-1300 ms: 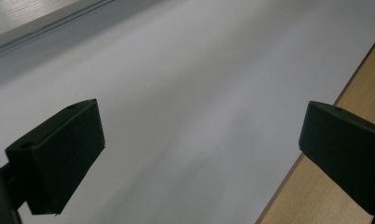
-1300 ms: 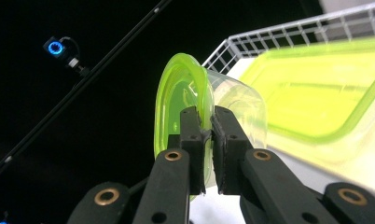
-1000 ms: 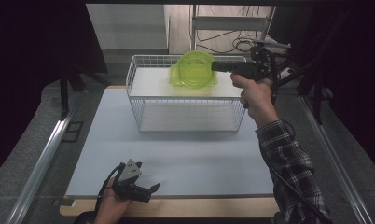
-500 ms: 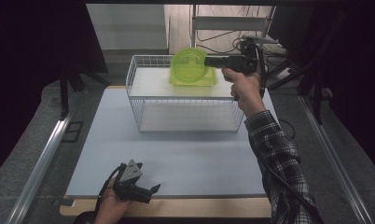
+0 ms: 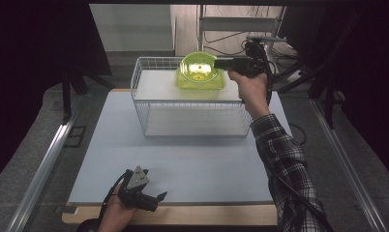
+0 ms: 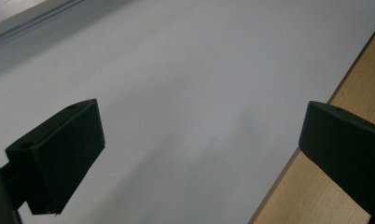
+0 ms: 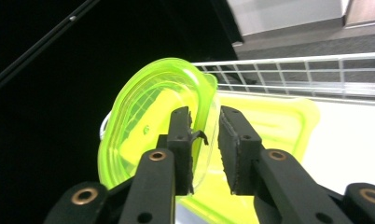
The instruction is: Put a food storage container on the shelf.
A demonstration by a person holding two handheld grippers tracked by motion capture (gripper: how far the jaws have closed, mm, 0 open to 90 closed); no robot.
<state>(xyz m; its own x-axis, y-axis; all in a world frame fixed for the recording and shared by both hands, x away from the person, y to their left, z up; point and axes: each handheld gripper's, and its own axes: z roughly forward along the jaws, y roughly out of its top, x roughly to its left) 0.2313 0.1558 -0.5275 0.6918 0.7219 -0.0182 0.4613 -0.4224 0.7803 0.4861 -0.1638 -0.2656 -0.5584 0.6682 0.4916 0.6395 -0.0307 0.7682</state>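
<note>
- Fluorescent yellow-green translucent plastic bowl hangs tilted, almost on edge, above the far part of the white wire basket; we see its open face turned toward the camera in the high view.
- Our right gripper grips the bowl by its rim. In the right gripper view the two black jaws stand narrow, one inside the bowl and one outside, with the thin rim wall between them; we cannot tell whether both pads press it fully.
- Under the bowl lies a flat yellow-green plastic tray or lid, resting on the white upper shelf of the basket. In the right gripper view this flat piece spreads behind and below the jaws, and the basket's wire rim runs across behind it.
- We hold the right gripper out over the basket's far right corner, with the right hand raised and a plaid sleeve behind it.
- Our left gripper rests low at the near edge of the pale grey table mat, well apart from the basket. Its jaws stand wide with nothing between them.
- In the left gripper view we see the mat between the spread jaws and a strip of light wooden table edge at the lower right.
</note>
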